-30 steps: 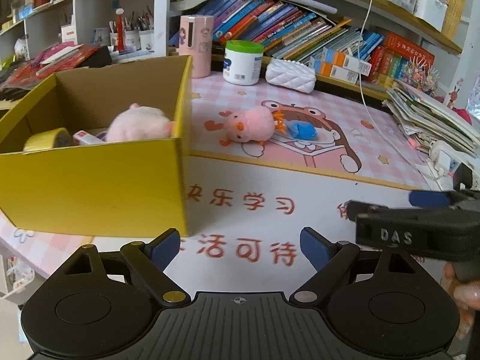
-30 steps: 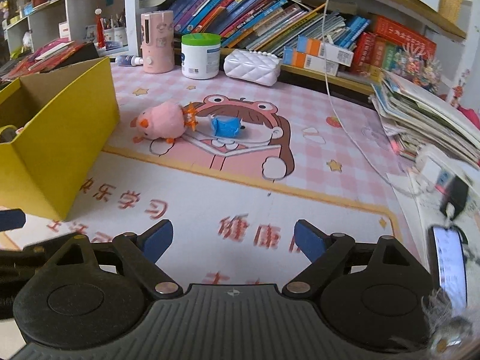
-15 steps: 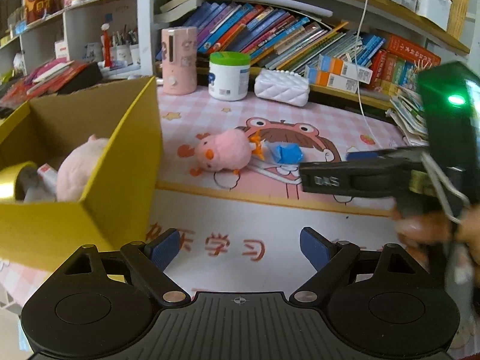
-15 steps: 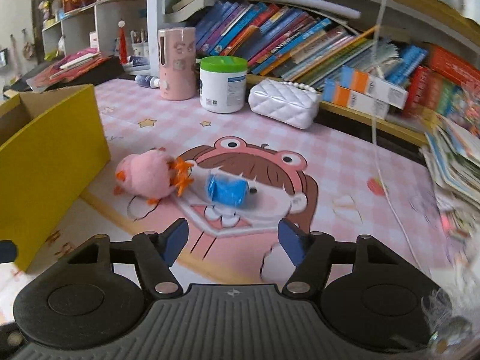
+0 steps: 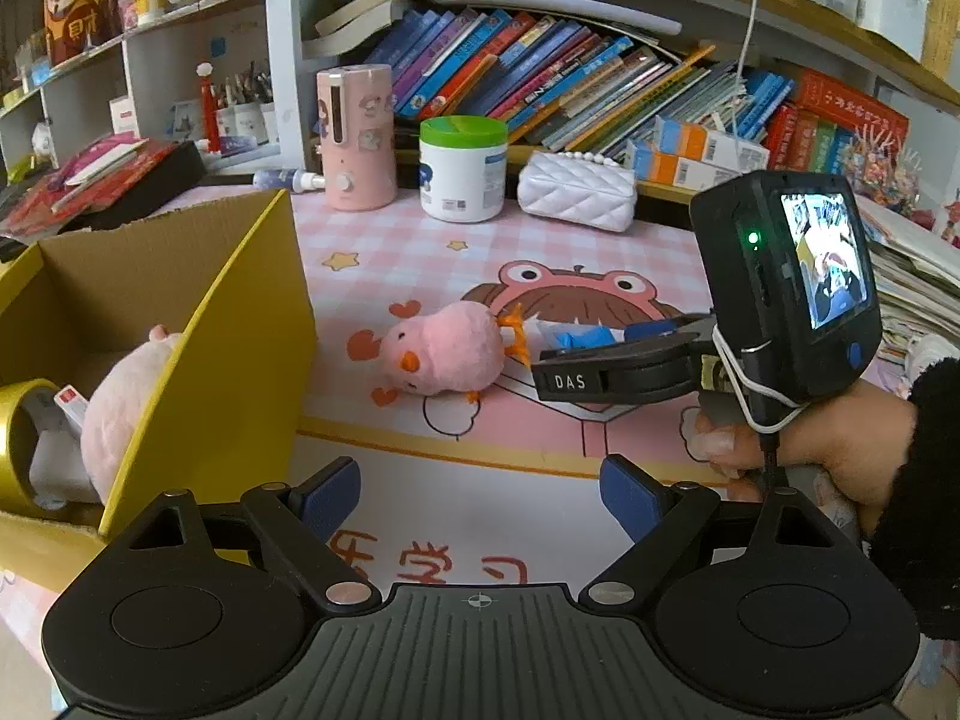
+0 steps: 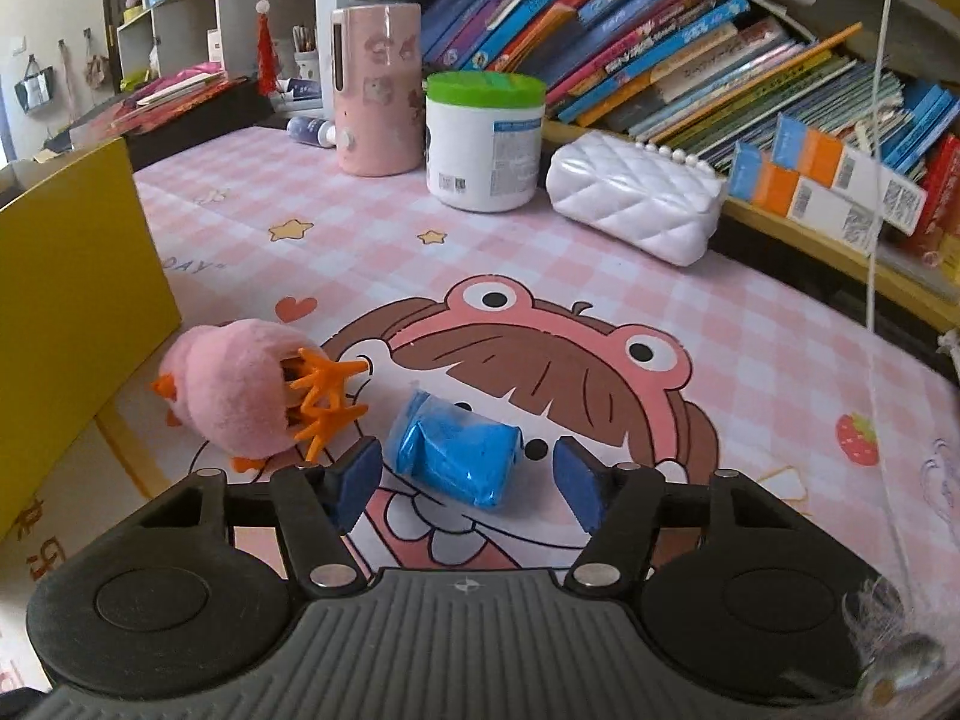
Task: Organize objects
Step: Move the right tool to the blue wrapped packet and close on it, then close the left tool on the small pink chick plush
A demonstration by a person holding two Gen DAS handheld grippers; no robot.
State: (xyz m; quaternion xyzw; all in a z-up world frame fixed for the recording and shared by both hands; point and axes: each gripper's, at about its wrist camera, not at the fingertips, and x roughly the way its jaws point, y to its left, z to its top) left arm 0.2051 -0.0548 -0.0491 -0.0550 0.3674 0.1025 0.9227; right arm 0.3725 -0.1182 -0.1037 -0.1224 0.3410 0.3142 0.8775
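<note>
A blue wrapped packet (image 6: 453, 456) lies on the pink cartoon desk mat (image 6: 600, 276). My right gripper (image 6: 465, 480) is open, its pads on either side of the packet, not touching it. A pink plush chick (image 6: 237, 396) with orange feet lies just left of the packet; it also shows in the left wrist view (image 5: 447, 354). My left gripper (image 5: 480, 495) is open and empty above the mat's white part. The yellow cardboard box (image 5: 240, 354) at the left holds a pink plush (image 5: 120, 402) and a gold tape roll (image 5: 15, 432). The right gripper (image 5: 600, 342) is over the packet (image 5: 585, 337).
At the back of the desk stand a pink cylinder (image 6: 375, 90), a white tub with a green lid (image 6: 483, 141) and a white quilted case (image 6: 636, 201). Behind them runs a shelf of books. A stack of papers (image 5: 918, 294) lies at the right.
My right gripper has moved forward and down so that its open pads flank the blue packet. The left wrist view has drawn a little nearer the box and chick.
</note>
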